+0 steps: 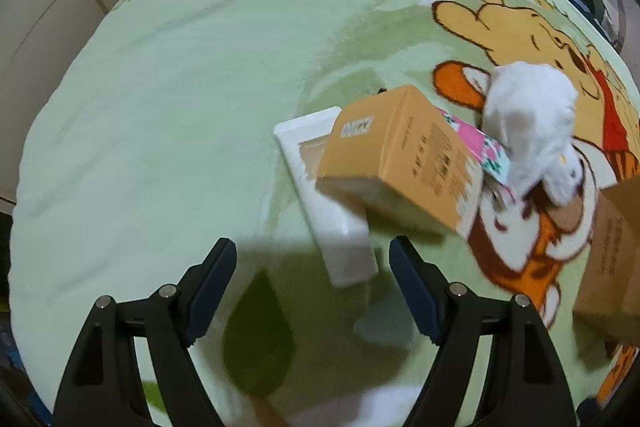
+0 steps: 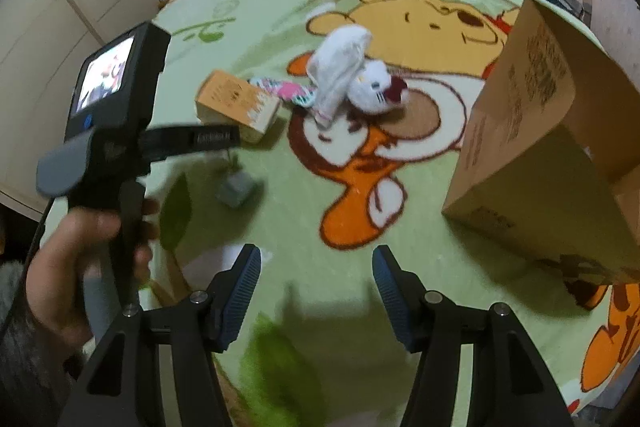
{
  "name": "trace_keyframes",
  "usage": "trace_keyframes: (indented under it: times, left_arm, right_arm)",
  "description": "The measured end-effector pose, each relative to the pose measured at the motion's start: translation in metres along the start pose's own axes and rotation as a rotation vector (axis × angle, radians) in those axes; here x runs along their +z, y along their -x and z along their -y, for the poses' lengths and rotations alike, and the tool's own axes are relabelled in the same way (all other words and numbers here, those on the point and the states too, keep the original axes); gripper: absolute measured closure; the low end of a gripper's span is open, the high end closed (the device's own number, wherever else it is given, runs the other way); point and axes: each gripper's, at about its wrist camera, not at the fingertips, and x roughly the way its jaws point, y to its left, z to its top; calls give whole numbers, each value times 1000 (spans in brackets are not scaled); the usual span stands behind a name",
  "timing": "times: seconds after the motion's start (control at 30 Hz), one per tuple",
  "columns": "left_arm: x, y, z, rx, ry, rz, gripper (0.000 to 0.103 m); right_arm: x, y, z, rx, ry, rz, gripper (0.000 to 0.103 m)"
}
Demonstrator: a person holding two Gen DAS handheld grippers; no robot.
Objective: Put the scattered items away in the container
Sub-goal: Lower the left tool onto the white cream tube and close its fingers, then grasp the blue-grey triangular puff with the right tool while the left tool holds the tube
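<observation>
- We are holding our left gripper [image 1: 312, 283] wide open and empty over the green blanket [image 1: 160, 131], its fingers flanking the near end of a white tube [image 1: 340, 227].
- An orange box [image 1: 404, 159] is lying across that tube, with a white plush toy [image 1: 528, 123] just beyond.
- Our right gripper [image 2: 316, 287] is also gaping, gripping nothing, with the cardboard box [image 2: 532, 131] standing to its right.

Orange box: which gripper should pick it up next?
Left. The left gripper is open right before the orange box and white tube. The right gripper is open but farther back, nearer the cardboard box.
</observation>
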Motion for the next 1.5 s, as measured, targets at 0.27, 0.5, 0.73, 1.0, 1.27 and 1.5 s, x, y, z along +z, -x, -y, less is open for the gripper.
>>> trace_keyframes:
  times: [0.27, 0.5, 0.73, 1.0, 1.27, 1.5]
  left_arm:
    - [10, -33, -2, 24, 5, -19, 56]
    - [5, -20, -26, 79, -22, 0, 70]
    - [-25, -20, -75, 155, -61, -36, 70]
    - [-28, -24, -86, 144, -31, -49, 70]
    - [-31, -24, -86, 138, -28, -42, 70]
    - [-32, -24, -86, 131, -37, -44, 69]
  right_arm:
    - [-3, -14, 11, 1, -6, -20, 43]
    - [5, -23, 7, 20, 14, -16, 43]
    - [15, -39, -14, 44, 67, -19, 43]
    - [44, -57, -48, 70, 206, 15, 43]
    - [47, -99, -65, 140, 171, -63, 43]
    - [50, -123, -64, 150, 26, -106, 43]
